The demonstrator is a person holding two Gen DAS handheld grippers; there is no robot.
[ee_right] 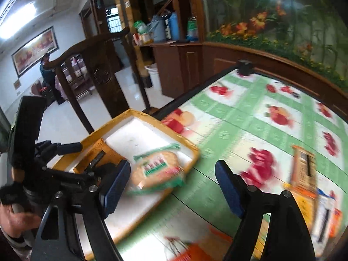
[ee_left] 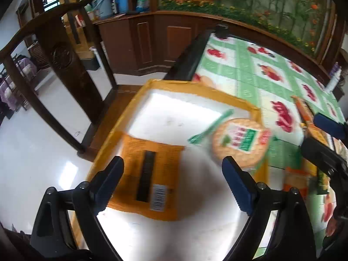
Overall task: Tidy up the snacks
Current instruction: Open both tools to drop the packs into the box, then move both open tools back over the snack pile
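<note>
A white tray with a yellow rim [ee_left: 136, 100] sits at the table's near left corner. An orange snack packet [ee_left: 152, 163] lies flat in it, barcode side up. My left gripper [ee_left: 173, 165] hovers open over that packet, with nothing touching its blue pads. A round cracker packet with a green label [ee_left: 239, 143] rests on the tray's right side, by the rim. In the right wrist view that cracker packet [ee_right: 156, 169] lies just ahead of my right gripper [ee_right: 173, 167], which is open; its pads do not press on the packet. The tray [ee_right: 121, 119] sits to that gripper's left.
More orange snack packets [ee_right: 303, 169] lie on the green fruit-print tablecloth [ee_right: 239, 117] to the right, and another [ee_right: 195, 252] lies near the front. A dark wooden chair [ee_left: 65, 65] stands left of the table's black edge [ee_left: 187, 58]. A hand [ee_right: 13, 217] holds the left gripper.
</note>
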